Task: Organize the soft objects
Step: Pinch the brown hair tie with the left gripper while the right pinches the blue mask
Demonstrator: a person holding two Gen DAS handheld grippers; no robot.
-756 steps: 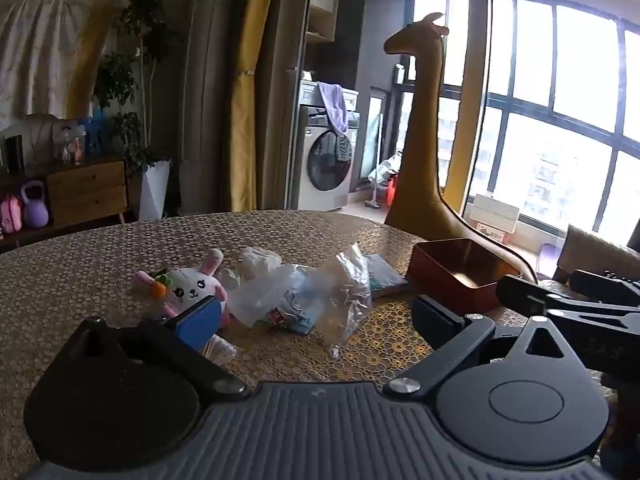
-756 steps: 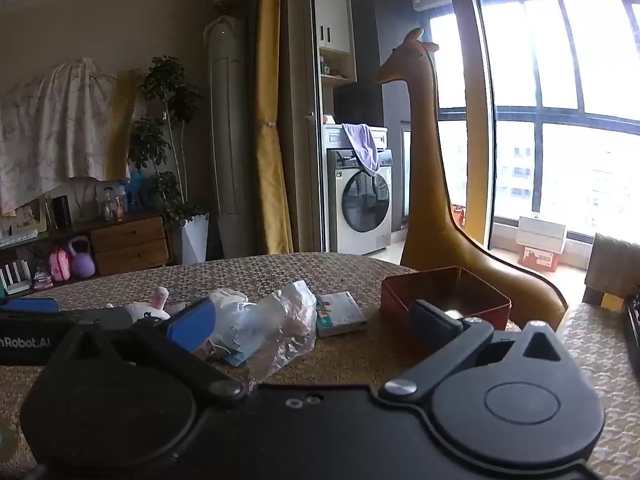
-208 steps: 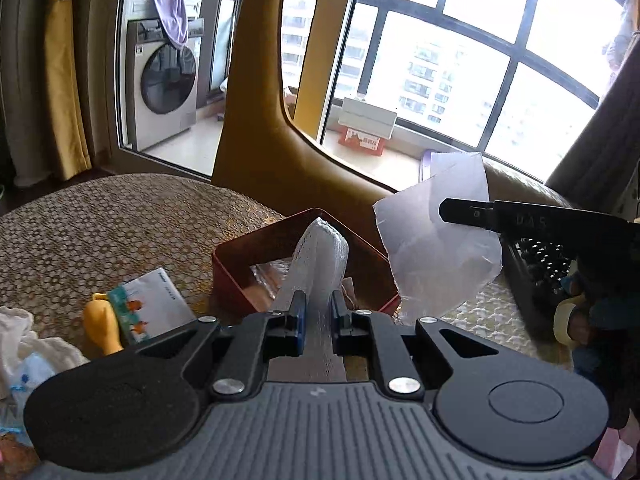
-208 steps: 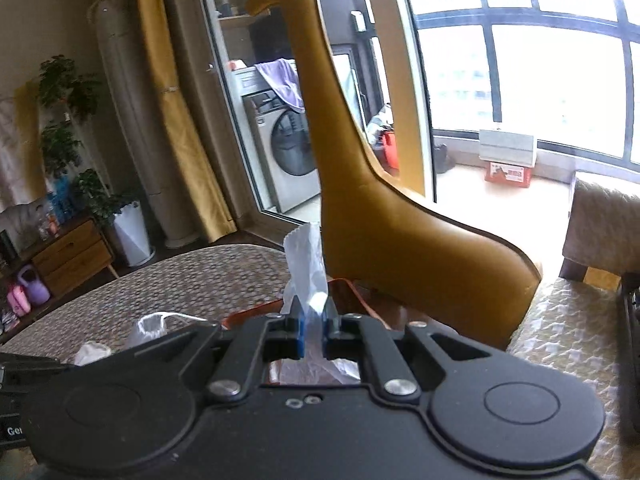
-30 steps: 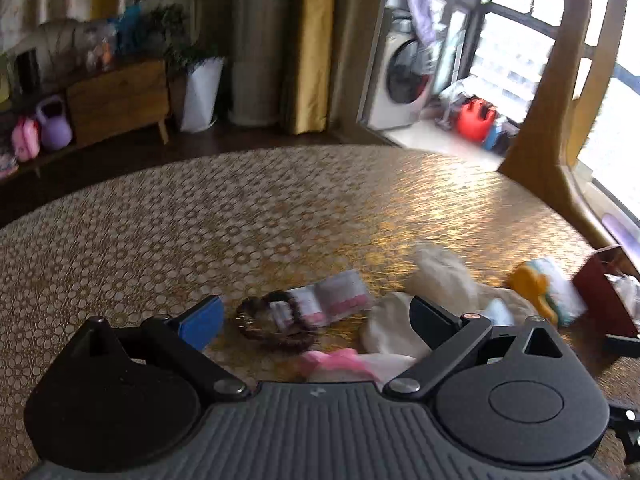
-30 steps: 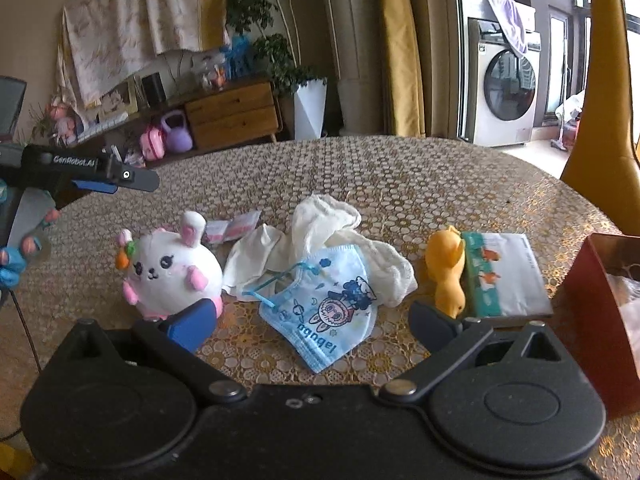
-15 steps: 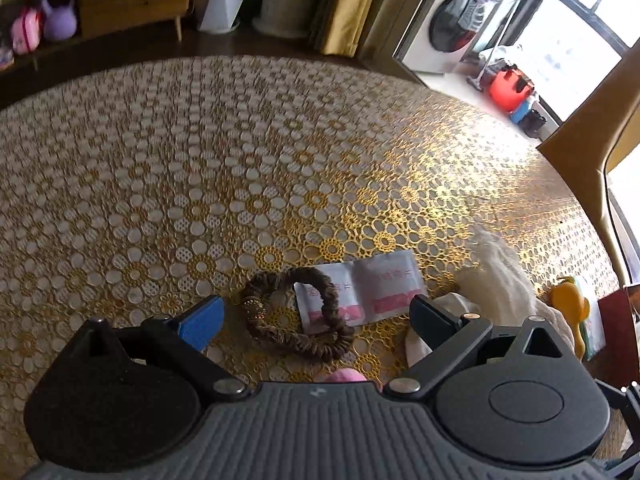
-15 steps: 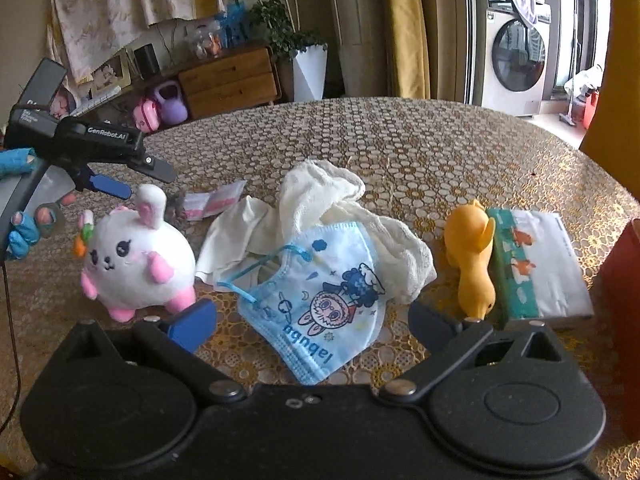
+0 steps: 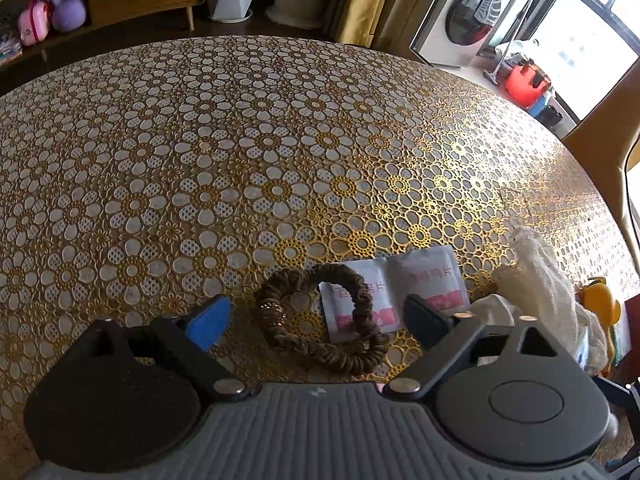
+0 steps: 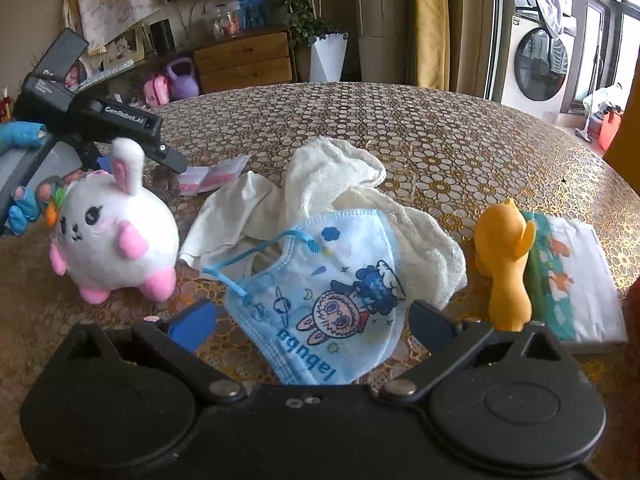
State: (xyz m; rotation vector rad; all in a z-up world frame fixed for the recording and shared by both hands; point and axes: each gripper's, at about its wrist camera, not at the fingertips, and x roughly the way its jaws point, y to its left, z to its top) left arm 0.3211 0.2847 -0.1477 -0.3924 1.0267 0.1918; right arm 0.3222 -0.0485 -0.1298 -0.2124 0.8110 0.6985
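Since half a second earlier, the left gripper (image 9: 316, 316) had dropped closer over the brown fabric hair scrunchie (image 9: 320, 320) on the gold floral lace tabletop (image 9: 240, 160); its jaws had just been narrowing but stood released, scrunchie between them, untouched. The right gripper (image 10: 312, 326), jaws released, hung over the blue printed child's face mask (image 10: 320, 300). The scrunchie overlapped the white-and-pink sachets (image 9: 400, 288); the mask's near edge was hidden by the gripper body.

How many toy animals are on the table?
2. The white bunny sits at the left, beside the cloth. The orange animal lies at the right, against the tissue pack. Others could be hidden out of view.
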